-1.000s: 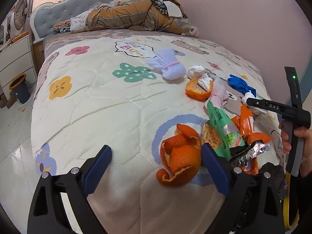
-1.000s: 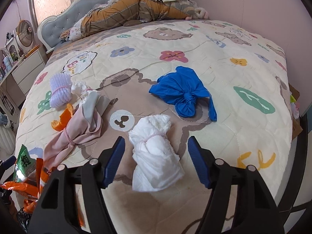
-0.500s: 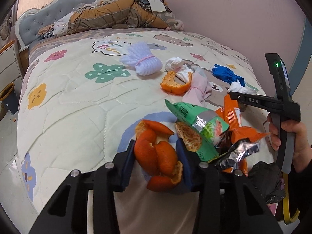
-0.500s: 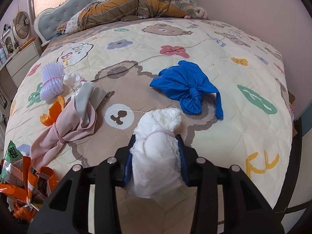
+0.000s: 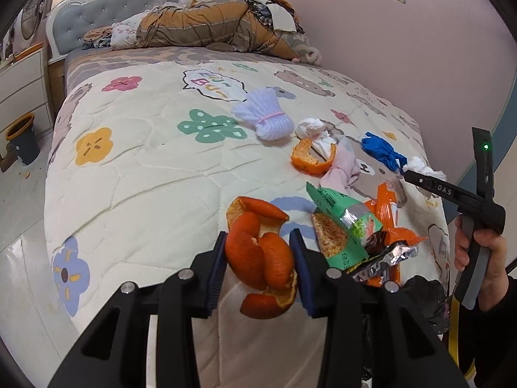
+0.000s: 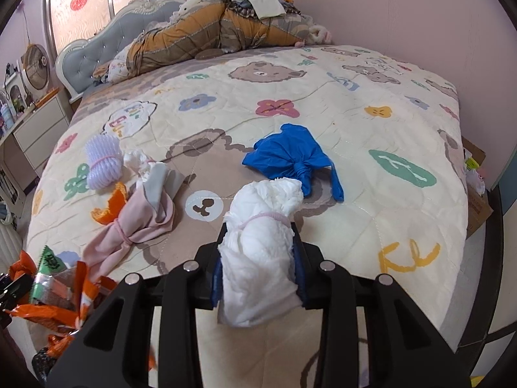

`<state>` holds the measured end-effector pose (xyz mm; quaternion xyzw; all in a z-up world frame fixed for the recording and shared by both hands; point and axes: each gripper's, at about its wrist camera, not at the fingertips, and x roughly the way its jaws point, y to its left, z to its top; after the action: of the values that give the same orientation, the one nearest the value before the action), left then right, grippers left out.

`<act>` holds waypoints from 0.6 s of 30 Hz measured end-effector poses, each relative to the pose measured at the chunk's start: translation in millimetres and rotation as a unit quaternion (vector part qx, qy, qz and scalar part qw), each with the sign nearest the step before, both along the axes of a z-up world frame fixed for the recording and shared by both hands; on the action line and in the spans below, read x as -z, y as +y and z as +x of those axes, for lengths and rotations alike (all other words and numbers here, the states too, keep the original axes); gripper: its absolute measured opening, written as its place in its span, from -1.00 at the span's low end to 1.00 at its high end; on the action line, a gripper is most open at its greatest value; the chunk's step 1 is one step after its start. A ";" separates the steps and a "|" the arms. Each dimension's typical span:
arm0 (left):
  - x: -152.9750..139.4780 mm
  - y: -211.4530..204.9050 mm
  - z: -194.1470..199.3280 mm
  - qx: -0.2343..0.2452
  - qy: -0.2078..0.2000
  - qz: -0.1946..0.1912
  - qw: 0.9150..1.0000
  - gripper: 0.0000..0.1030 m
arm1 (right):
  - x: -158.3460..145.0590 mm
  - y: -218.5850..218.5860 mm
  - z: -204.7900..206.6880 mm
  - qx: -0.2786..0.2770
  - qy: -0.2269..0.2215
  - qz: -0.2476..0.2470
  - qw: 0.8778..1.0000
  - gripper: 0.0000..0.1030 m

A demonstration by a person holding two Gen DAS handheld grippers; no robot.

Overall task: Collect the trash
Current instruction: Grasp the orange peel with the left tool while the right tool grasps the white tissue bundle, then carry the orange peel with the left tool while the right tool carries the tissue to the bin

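Where the left wrist camera looks down along its blue-padded fingers, the left gripper (image 5: pixel 260 266) pinches a curled orange citrus peel (image 5: pixel 263 266) from both sides, at the near edge of the cream quilted bedspread (image 5: pixel 145 174) with flower and bear prints. Just right of it lies a heap of crumpled green, orange and silver snack wrappers (image 5: pixel 362 236). Farther up the bedspread sit a second piece of orange peel (image 5: pixel 308 161), a lilac foam net bundle tied with a pink band (image 5: pixel 266 118), a pink cloth bundle (image 5: pixel 341 173) and a knotted blue plastic bag (image 5: pixel 381 153). At the right edge a hand (image 5: pixel 478 252) holds the other gripper's handle.

From the right wrist camera, the right gripper (image 6: pixel 258 258) is closing its jaws on a white tissue bundle bound with a pink rubber band (image 6: pixel 258 258), pads pressing both sides. The blue bag (image 6: pixel 287 156) lies just beyond it, the pink cloth bundle (image 6: pixel 139 223) to the left, the lilac net bundle (image 6: pixel 103 160) near the left edge.
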<state>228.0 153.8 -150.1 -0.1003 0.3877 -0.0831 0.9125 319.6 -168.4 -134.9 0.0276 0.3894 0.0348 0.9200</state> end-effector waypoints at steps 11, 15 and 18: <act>-21.5 -9.3 -27.9 -0.010 -0.020 0.000 1.000 -0.30 | -35.5 -13.3 -58.1 -0.008 -0.020 0.029 0.999 -0.36; -31.0 -20.1 -39.7 -0.006 -0.028 -0.003 1.000 -0.30 | -49.7 -16.1 -80.4 -0.013 -0.033 0.032 0.999 -0.36; -38.4 -28.9 -48.3 -0.003 -0.035 0.003 0.999 -0.29 | -61.0 -18.7 -96.7 -0.016 -0.044 0.032 0.998 -0.36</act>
<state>179.7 124.9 -111.7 -0.0959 0.3552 -0.0824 0.9262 222.9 -187.1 -73.9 0.0494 0.3473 0.0633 0.9343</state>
